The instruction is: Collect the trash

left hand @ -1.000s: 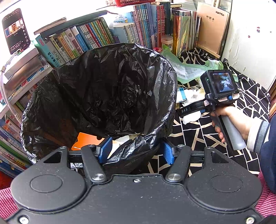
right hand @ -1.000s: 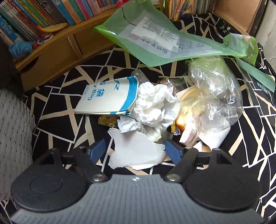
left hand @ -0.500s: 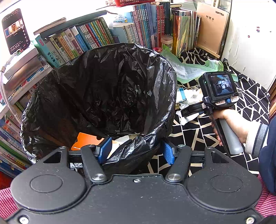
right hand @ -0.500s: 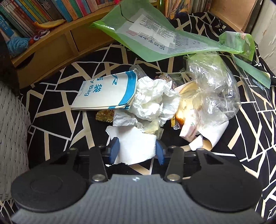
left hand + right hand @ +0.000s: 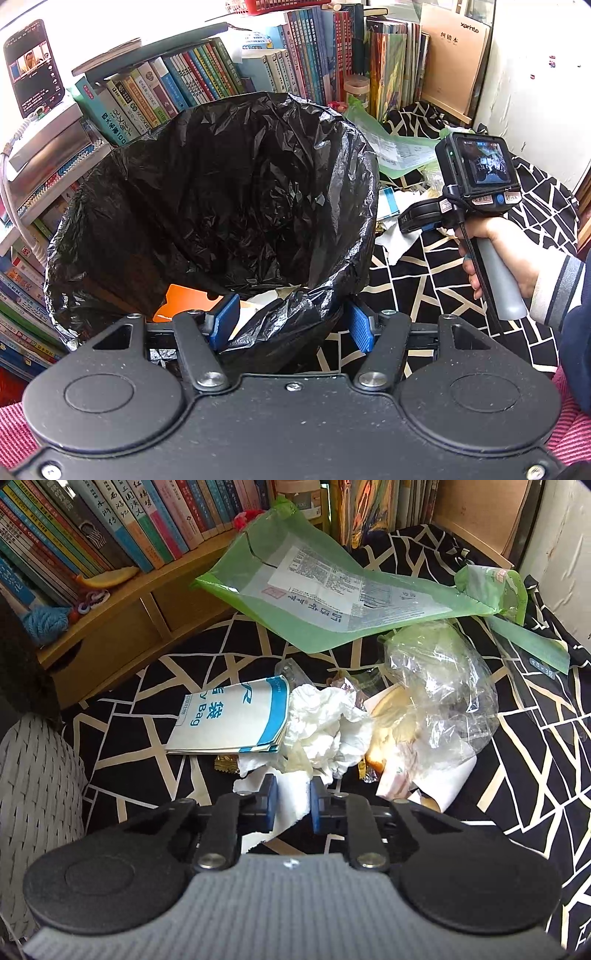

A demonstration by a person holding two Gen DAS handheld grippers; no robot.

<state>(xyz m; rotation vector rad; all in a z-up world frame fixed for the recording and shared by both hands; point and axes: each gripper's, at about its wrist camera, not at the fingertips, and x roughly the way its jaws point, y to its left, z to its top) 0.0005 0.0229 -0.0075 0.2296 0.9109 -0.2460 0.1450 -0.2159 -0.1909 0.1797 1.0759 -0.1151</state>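
Observation:
A bin lined with a black trash bag [image 5: 221, 192] fills the left wrist view, with an orange item [image 5: 181, 299] and white scraps at its bottom. My left gripper [image 5: 291, 323] is open, its blue fingers straddling the bag's near rim. To the right, a hand holds my right gripper [image 5: 421, 218] low over the trash pile. My right gripper [image 5: 293, 805] is shut on a white sheet of paper [image 5: 291, 816] at the pile's near edge. Behind the sheet lie crumpled tissue [image 5: 325, 734], a blue-and-white paper bag [image 5: 232, 720] and a clear plastic bag [image 5: 439, 694].
A large green pouch [image 5: 332, 594] lies behind the pile on the black patterned cloth [image 5: 140, 746]. Bookshelves [image 5: 110, 528] line the back and left. The white woven bin wall [image 5: 33, 782] stands at the left of the right wrist view. A phone [image 5: 33, 66] sits at the upper left.
My right gripper has closed from wide open onto the white sheet of paper and pushed forward toward the pile. My left gripper has stayed on the bag rim.

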